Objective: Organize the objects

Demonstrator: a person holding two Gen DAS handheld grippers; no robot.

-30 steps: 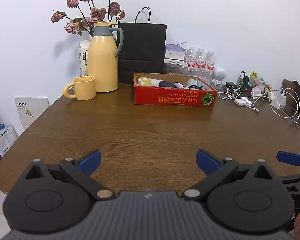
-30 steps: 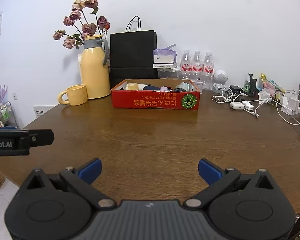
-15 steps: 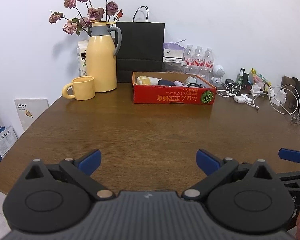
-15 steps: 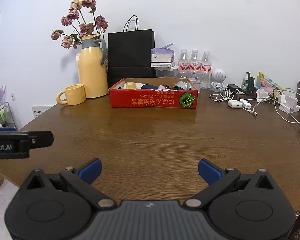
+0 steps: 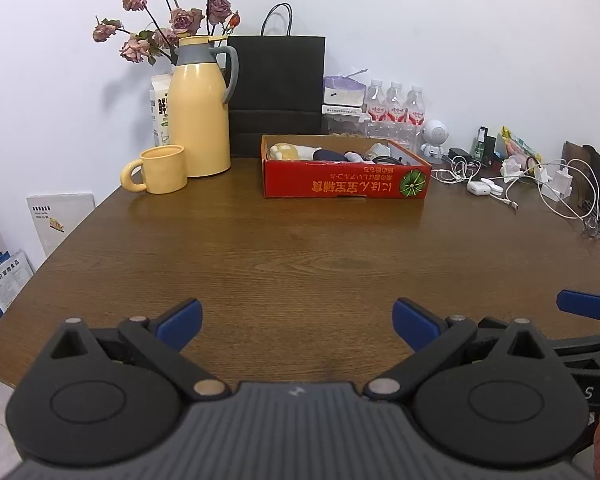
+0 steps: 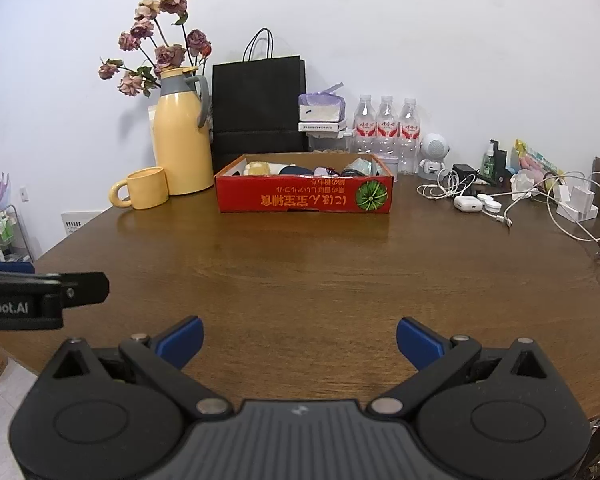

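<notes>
Left wrist view: left gripper (image 5: pixel 297 322) released, lower centre; right gripper (image 6: pixel 299 340) likewise released; shallow red cardboard box (image 5: pixel 346 186) upper centre on brown wooden counter (image 5: pixel 284 256).

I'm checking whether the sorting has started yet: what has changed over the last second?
Very little. Both views drift slightly: the red cardboard box sits a bit left of and higher than before. Nothing was gripped or released. The left tool and right tool stay open and empty above the brown wooden table; objects are unmoved.
</notes>
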